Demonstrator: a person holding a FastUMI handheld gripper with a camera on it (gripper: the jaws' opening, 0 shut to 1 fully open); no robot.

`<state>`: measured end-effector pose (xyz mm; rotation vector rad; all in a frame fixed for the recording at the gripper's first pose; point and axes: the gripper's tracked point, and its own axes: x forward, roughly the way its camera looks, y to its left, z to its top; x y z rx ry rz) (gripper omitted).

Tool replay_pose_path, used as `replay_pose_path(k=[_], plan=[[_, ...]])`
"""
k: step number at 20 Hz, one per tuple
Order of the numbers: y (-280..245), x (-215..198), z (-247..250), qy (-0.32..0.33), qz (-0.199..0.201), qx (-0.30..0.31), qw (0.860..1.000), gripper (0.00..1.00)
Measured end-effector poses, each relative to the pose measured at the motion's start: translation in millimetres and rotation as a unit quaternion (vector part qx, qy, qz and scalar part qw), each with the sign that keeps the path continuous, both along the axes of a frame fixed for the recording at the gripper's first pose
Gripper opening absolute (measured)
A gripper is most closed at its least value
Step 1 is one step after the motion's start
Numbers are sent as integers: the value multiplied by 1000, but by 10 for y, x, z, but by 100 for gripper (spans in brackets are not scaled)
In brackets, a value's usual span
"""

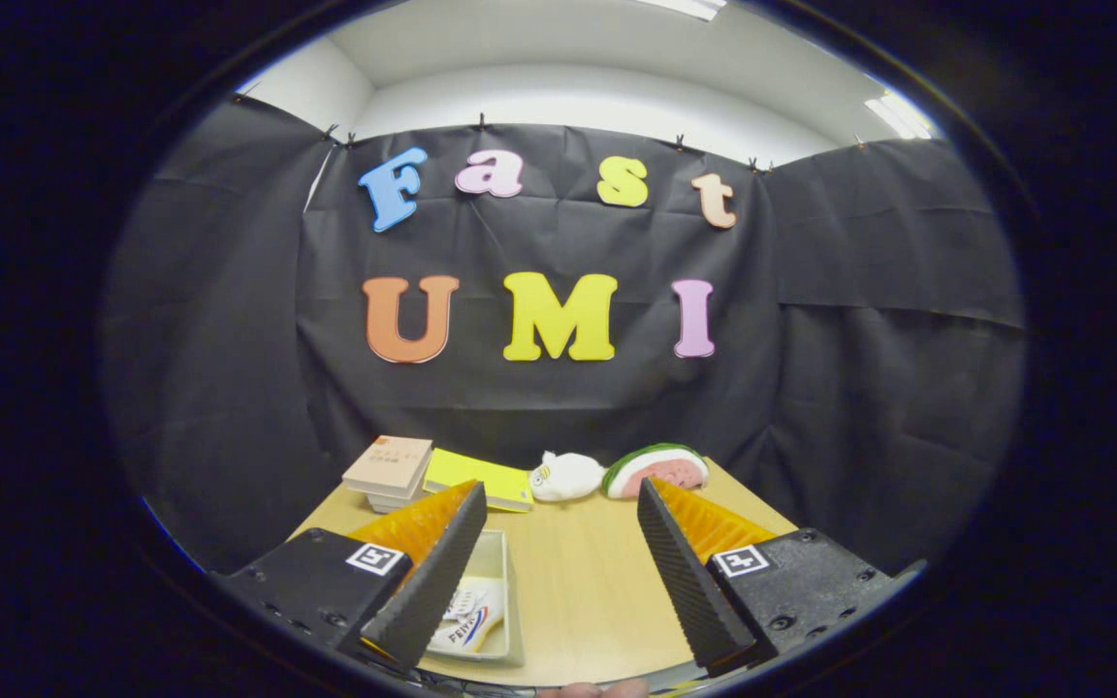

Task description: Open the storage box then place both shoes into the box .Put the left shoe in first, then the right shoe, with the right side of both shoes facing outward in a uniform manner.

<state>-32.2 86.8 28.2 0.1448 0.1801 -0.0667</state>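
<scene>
Black cloth wall [558,388] backs and flanks the booth; white room wall and ceiling lights visible above it.

Light wood table [588,582] runs from the fingers to the foot of the cloth.

Gripper [558,504]: 2 fingers spread wide, bare tabletop between them, nothing gripped, tips touching nothing. Each finger base carries a square marker tag.

Storage box [500,591]: pale, open-topped tray shape, on the table just beside and partly under the left finger. Inside it a white shoe [466,616] with printed lettering, mostly hidden by that finger; cannot tell which shoe of the pair or which side faces out. Box lid cannot be made out.

Far edge of table, beyond the fingertips, left to right:
- stack of 2 books [389,470], tan cover on top
- yellow booklet [476,478], flat, touching the stack
- white plush toy [566,477]
- watermelon-slice plush [657,468], just beside the white plush

A bit of a fingertip [588,689] of the person shows below the gripper.
</scene>
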Motion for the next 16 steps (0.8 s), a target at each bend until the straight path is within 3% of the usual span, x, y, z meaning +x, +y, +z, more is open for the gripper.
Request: replay_pose_path(k=[16], plan=[[60, -152, 191, -10, 11, -22, 1000, 100]])
